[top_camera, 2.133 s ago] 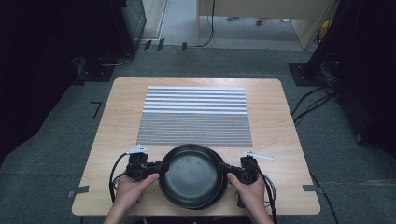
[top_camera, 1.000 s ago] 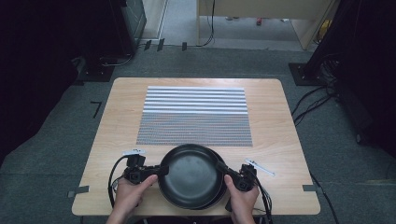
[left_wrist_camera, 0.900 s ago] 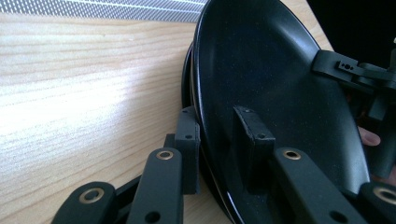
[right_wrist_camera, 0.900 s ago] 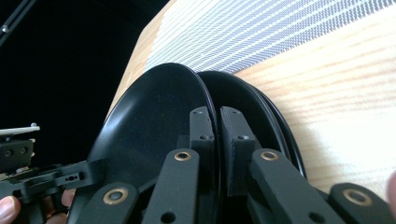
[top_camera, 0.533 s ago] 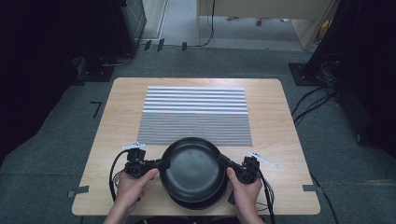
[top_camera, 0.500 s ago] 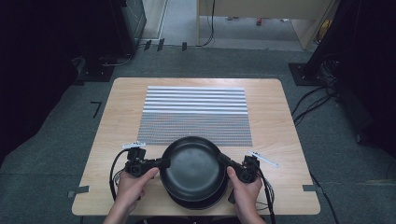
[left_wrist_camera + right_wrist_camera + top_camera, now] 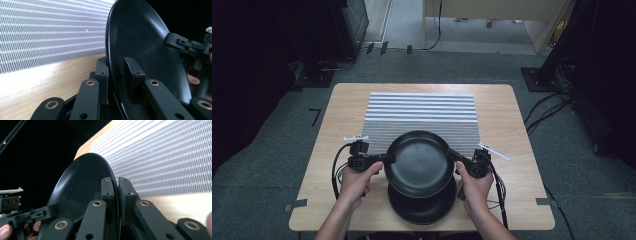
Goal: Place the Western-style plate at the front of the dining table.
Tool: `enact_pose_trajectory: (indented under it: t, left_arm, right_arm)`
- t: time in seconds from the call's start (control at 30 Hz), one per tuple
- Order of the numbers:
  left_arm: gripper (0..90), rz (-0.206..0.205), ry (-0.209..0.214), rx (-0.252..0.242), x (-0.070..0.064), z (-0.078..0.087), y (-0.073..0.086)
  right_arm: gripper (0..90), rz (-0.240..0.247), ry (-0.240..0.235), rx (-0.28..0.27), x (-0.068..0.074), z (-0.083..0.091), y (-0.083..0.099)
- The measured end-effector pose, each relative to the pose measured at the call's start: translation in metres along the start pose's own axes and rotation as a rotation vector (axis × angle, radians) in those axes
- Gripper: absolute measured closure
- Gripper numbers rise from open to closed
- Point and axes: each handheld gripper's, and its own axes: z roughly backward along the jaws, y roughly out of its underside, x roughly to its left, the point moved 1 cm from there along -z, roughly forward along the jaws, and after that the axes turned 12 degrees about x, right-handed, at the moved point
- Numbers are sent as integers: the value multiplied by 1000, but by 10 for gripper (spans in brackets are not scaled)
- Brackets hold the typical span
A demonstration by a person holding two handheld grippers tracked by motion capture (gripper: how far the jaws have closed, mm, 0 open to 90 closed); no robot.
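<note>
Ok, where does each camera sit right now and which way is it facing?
High view: above the person's side, looking forward and down at the table; forearms, both hands and grippers show, holding the upper plate.
Left gripper view: on the left gripper, looking across the plate's rim; its jaws show.
Right gripper view: on the right gripper, facing the opposite rim; its jaws show.
Shared: both gripper views show the plate and striped mat.
</note>
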Motion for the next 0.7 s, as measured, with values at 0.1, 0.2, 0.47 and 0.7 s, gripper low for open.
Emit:
enact_pose_trajectory:
  t: [0.1, 0.2, 0.47, 0.7]
  left_arm:
    - [757, 9, 6, -11, 2, 0, -9]
    - [756, 12, -2, -17, 3, -3, -18]
    - [767, 69, 7, -46, 19, -15, -44]
    - [763, 81, -6, -41, 28, -25, -61]
  right_arm:
    - [841, 8, 0, 3, 2, -3, -10]
    - [839, 1, -1, 8, 1, -7, -20]
    - [838, -20, 0, 14, -6, -21, -45]
    - [836, -34, 3, 27, -15, -37, -63]
